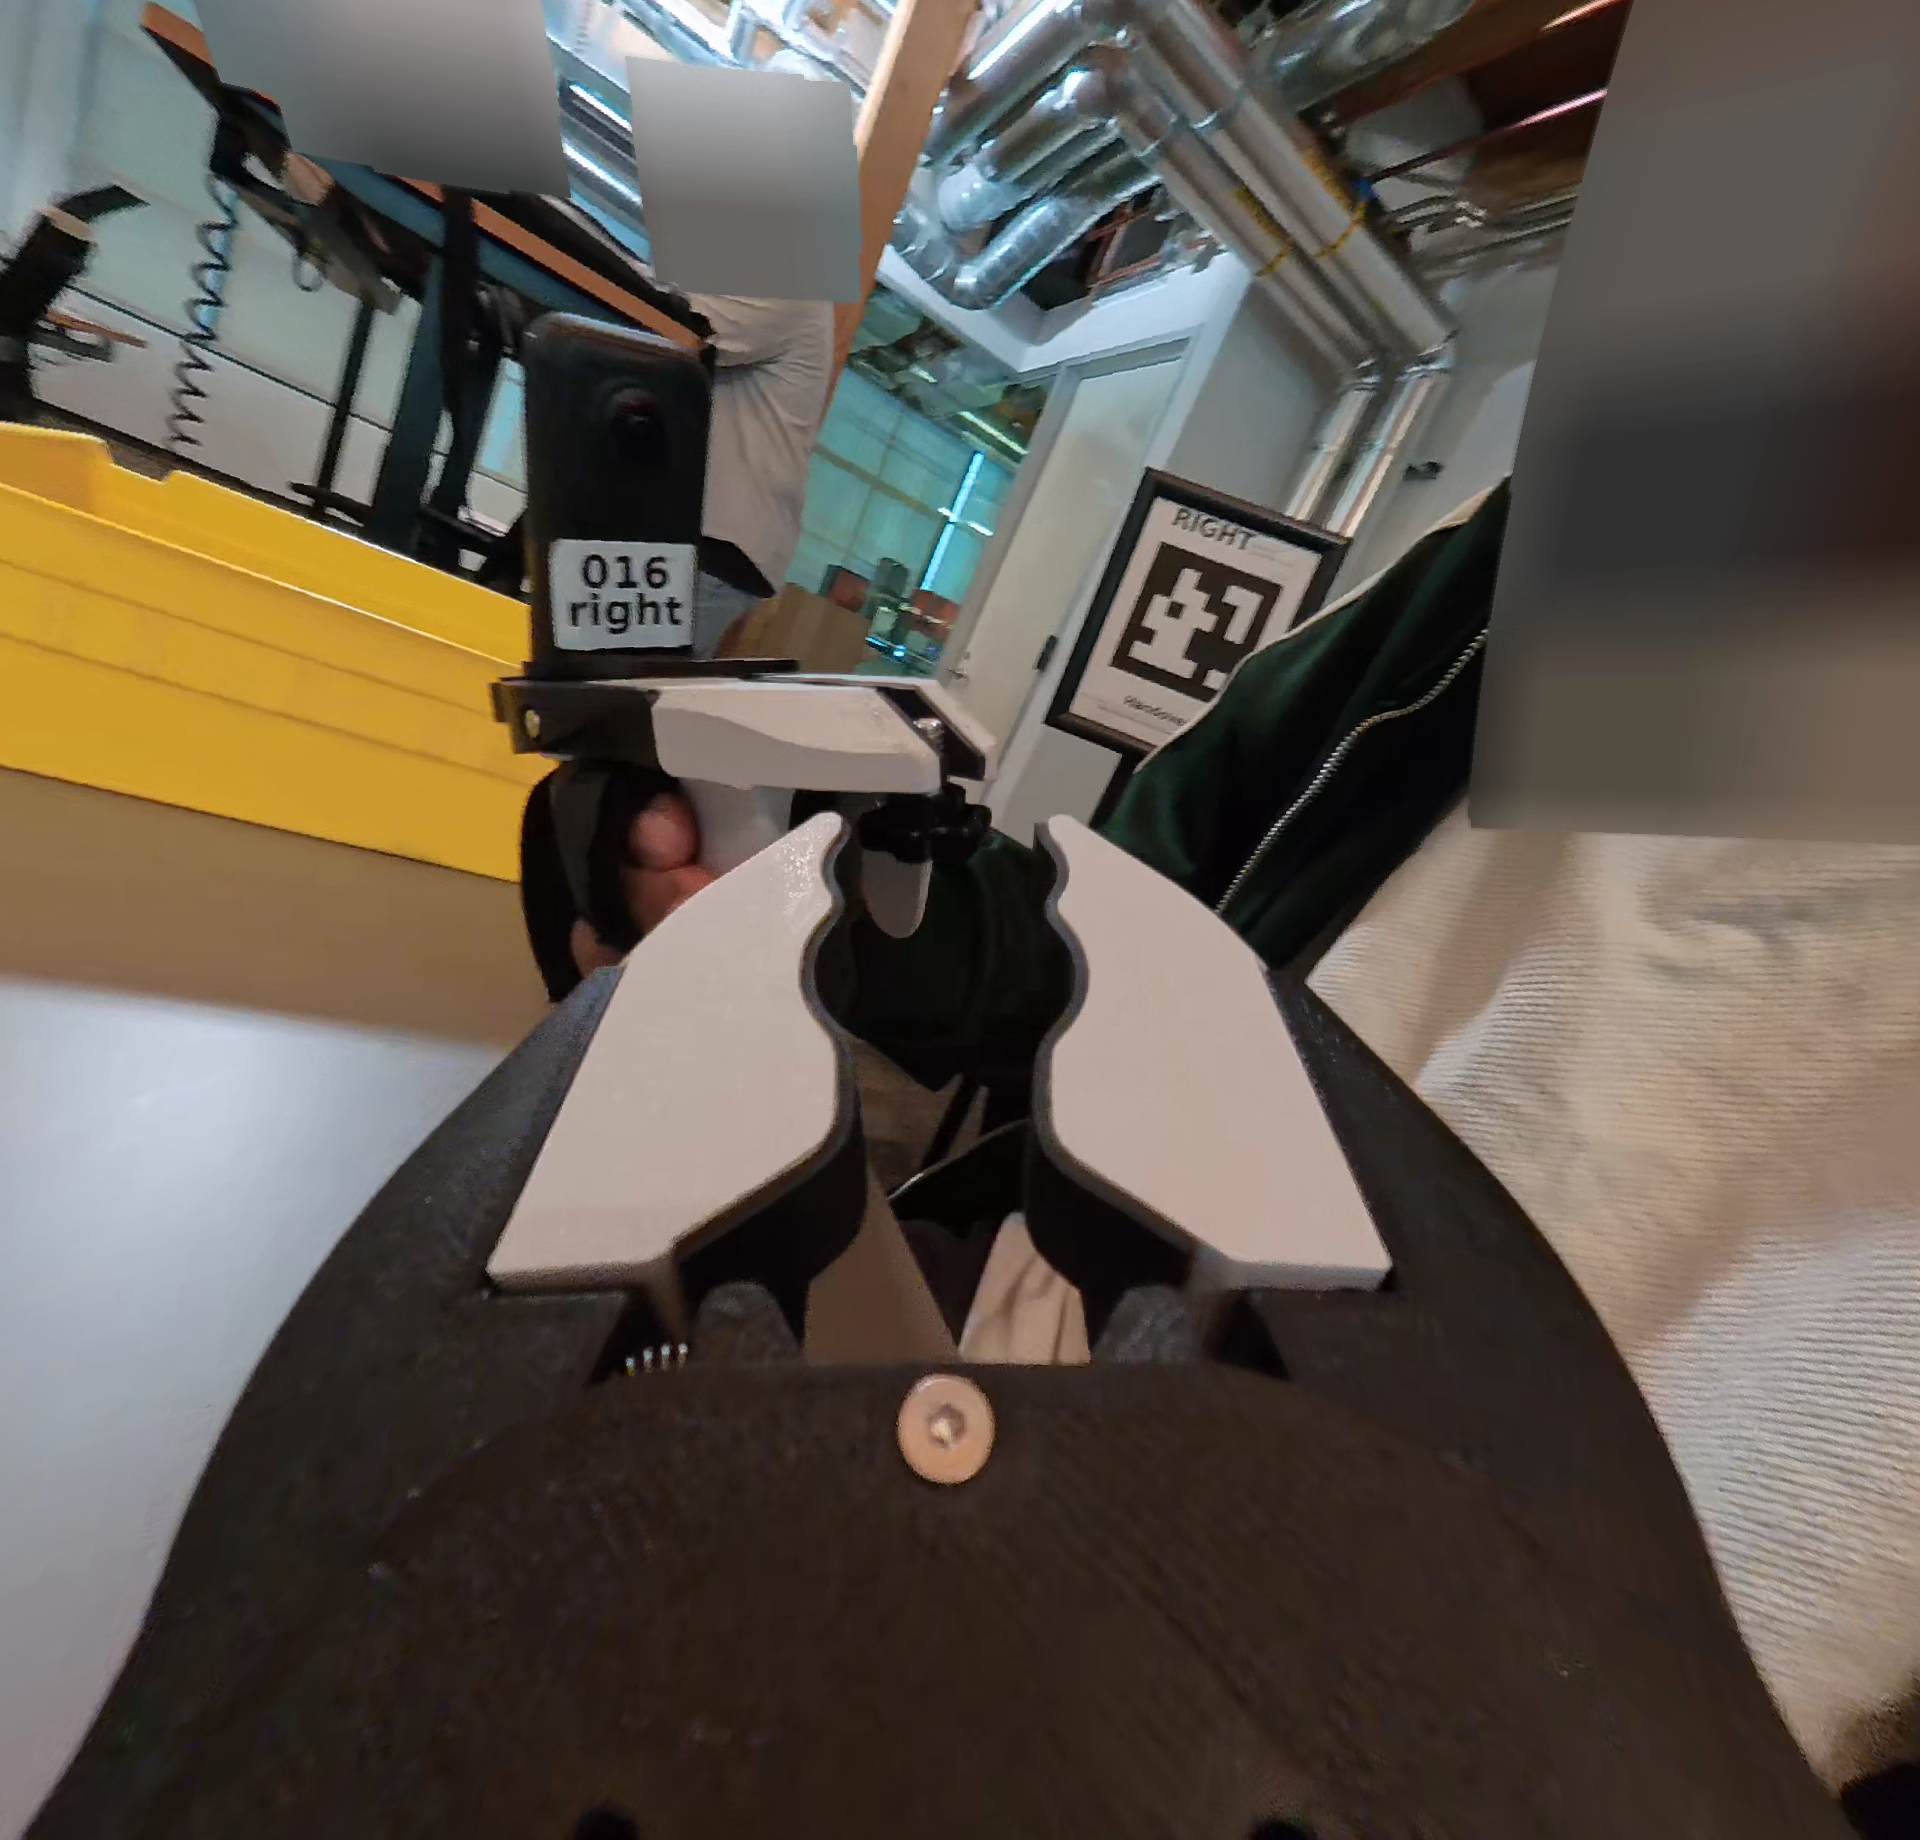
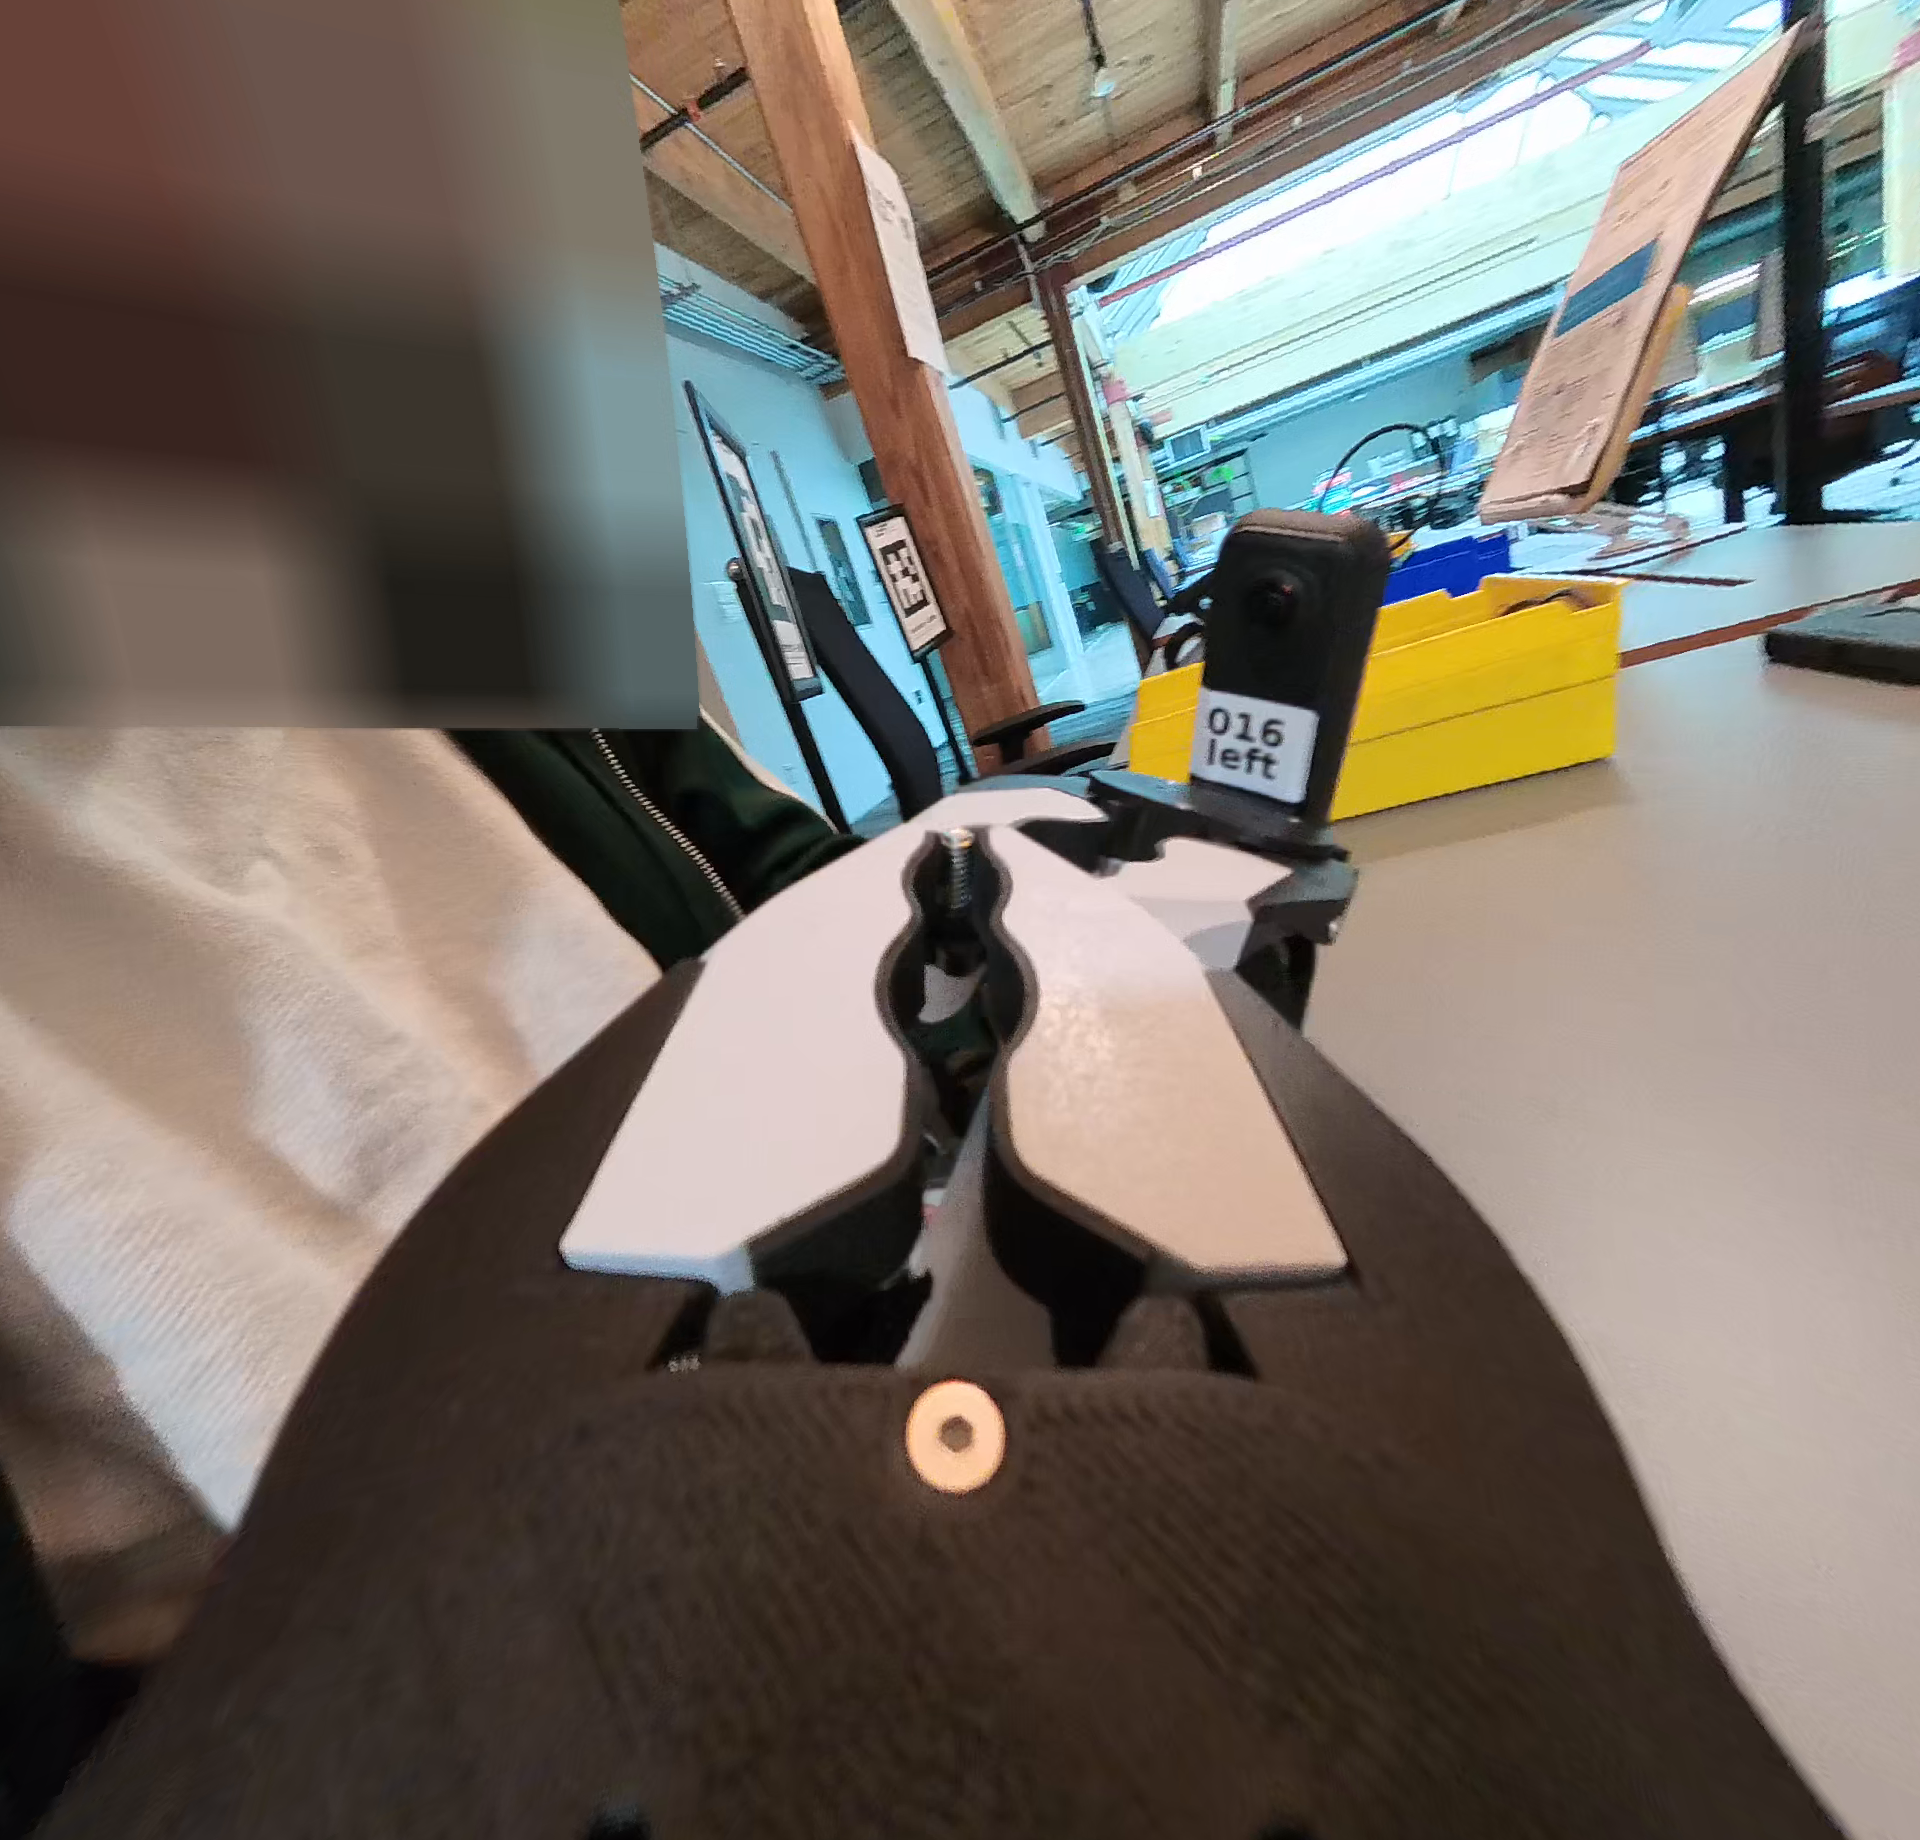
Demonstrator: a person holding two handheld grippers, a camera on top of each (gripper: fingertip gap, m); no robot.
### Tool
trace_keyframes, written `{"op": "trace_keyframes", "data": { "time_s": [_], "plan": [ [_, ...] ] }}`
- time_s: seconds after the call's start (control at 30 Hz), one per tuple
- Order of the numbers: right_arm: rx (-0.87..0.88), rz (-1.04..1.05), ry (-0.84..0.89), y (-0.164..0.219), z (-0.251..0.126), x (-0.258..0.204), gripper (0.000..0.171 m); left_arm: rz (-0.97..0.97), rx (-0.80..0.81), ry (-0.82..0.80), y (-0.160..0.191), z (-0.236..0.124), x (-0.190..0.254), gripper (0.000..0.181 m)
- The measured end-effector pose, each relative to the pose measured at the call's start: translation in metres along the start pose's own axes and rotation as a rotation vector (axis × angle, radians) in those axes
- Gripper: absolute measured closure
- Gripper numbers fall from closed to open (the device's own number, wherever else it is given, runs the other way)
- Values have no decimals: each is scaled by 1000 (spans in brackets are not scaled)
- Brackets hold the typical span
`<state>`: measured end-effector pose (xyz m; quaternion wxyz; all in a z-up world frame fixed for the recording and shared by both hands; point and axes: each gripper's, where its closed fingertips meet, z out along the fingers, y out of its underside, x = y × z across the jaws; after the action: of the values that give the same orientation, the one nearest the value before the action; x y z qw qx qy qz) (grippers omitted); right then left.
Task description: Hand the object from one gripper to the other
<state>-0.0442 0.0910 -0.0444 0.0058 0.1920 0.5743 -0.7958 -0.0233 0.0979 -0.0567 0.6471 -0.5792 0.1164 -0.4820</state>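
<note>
Grey table [image 2: 1662,959] bears yellow bins [image 2: 1455,710] under timber ceiling [image 2: 1039,76].

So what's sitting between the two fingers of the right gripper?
A small screw, pinched there by the right gripper, threaded end sticking out; the right wrist view shows it.

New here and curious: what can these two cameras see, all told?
screw: one, silver, in right gripper's tips
yellow bins: a stack, on table
blue bin: one, behind them
table: one, grey
post: one, wooden
marker boards: two, black-and-white, by post
chair: one, black
person's shirt: white, under green jacket
left gripper: grey fingers, open
right gripper: grey fingers, shut on screw
</note>
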Motion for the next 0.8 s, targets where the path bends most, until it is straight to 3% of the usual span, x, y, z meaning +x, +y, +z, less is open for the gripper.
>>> {"op": "trace_keyframes", "data": {
  "time_s": [0.53,0.67,0.8],
  "plan": [
    [-21,8,-7,5,3,0,165,27,-19,-29,3,1,-3,159],
    [47,-40,102,-5,-2,15,136,73,-35,-101,3,-2,-12,160],
    [132,-44,184,-21,-15,25,133,165,-53,-235,2,-7,-26,159]
  ]
}}
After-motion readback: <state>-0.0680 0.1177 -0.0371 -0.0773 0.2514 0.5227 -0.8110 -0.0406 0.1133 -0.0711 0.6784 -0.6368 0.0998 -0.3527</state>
